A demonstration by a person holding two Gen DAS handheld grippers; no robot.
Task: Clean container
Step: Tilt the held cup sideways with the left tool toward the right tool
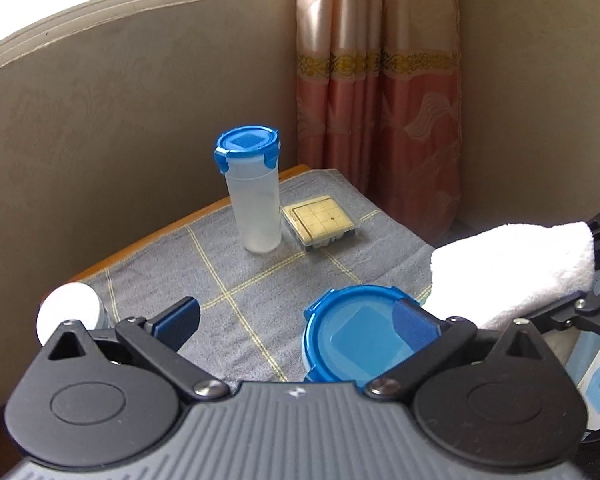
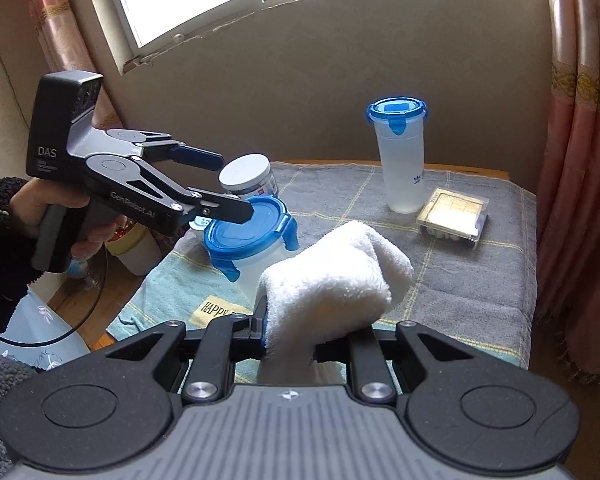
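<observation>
1. White towel [image 2: 332,280], folded into a thick wad, sits pinched between the closed-in fingers of the right gripper [image 2: 300,336] and sticks out ahead of it.
2. Just beyond the towel and slightly left stands the blue-lidded container [image 2: 248,236], on a grey checked cloth [image 2: 480,280].
3. Left gripper [image 2: 232,186], held in a person's hand [image 2: 60,208], hovers with jaws spread wide; its lower finger lies over the container's lid, and nothing is gripped.
4. Farther ahead of the right gripper stand a tall container [image 2: 400,160] with a clipped blue lid and a small clear box [image 2: 454,216].
5. A white-lidded jar [image 2: 246,174] stands behind the near container.
</observation>
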